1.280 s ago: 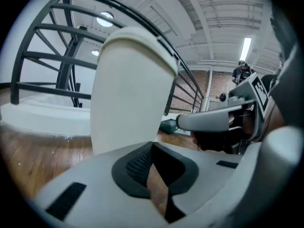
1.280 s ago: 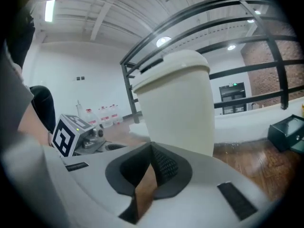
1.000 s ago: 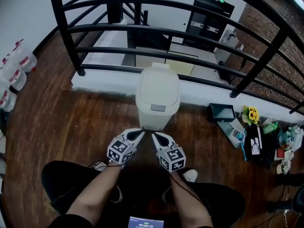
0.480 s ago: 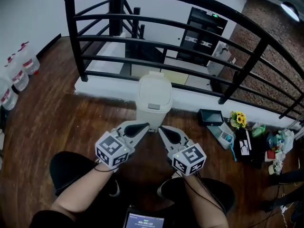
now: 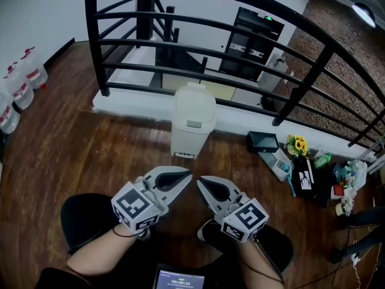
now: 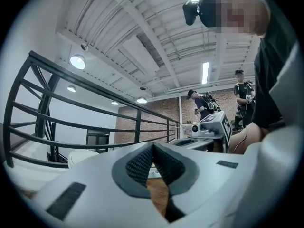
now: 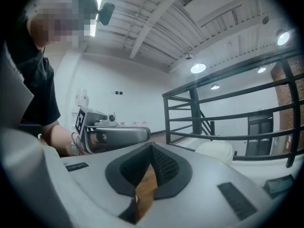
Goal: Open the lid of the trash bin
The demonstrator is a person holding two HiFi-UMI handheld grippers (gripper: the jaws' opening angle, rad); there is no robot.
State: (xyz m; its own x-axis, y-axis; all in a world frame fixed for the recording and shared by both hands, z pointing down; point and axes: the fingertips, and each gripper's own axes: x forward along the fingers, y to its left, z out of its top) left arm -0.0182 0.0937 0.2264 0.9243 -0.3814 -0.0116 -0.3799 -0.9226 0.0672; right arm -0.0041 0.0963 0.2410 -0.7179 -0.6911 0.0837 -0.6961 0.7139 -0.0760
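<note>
- no word, brand or number can be read in any view.
- screen (image 5: 180,279), bottom centre of the head view: a row of pale characters, too small to read.
- black cabinet (image 5: 251,41), upper centre: pale label strips, print unreadable.
- bottles (image 5: 23,84), left edge: red labels, unreadable.
- left gripper (image 5: 187,174) and right gripper (image 5: 200,182): cubes bear black-and-white square markers, no letters.
</note>
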